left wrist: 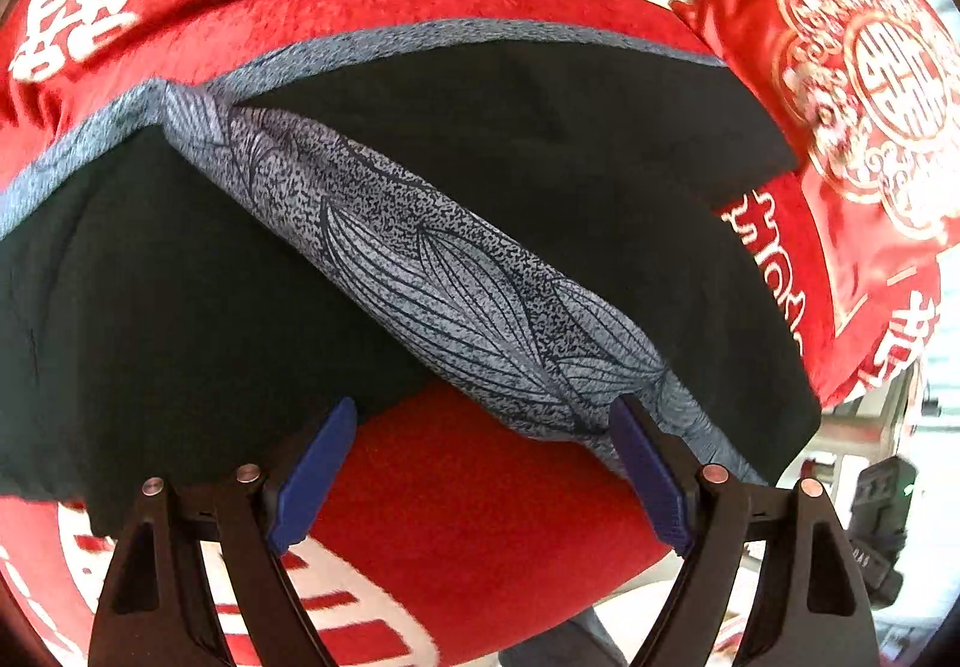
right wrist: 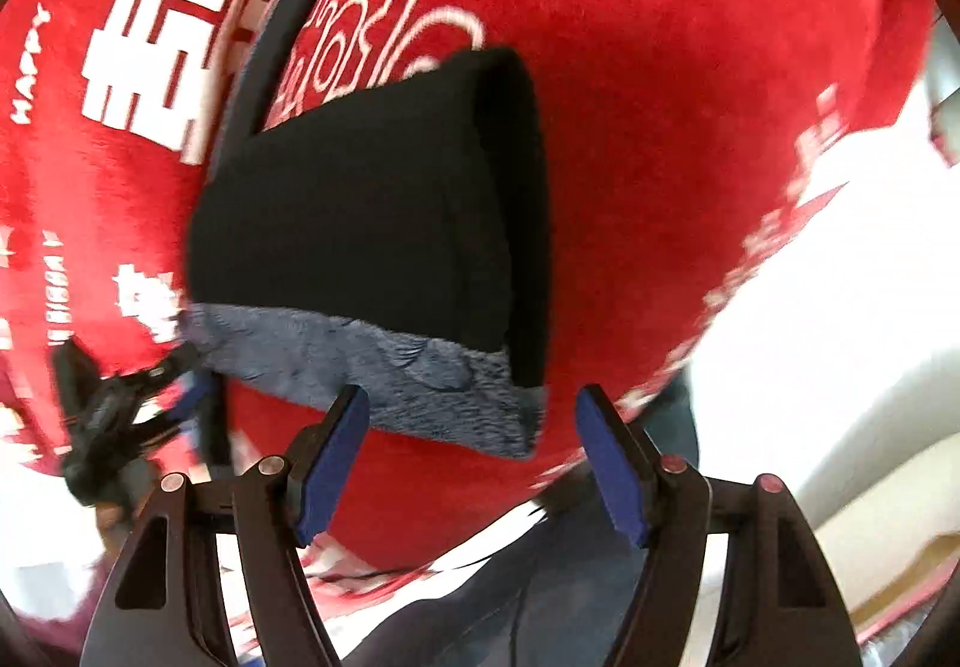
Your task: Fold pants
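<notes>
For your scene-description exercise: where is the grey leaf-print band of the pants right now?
In the left wrist view the grey leaf-print band runs diagonally across the black pants on the red blanket, its lower end touching the open left tool's right-hand finger.

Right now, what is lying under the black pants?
The pants lie on a red blanket with white characters. Both open grippers hold nothing. What is under the blanket is covered.

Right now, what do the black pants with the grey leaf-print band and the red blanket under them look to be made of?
The black pants look like a matte, soft knit: no sheen, smooth folds. Their grey leaf-print band seems a thin printed woven or jersey fabric; the weave is unclear. The red blanket looks like plush fleece, with a fuzzy nap and white printed characters.
</notes>
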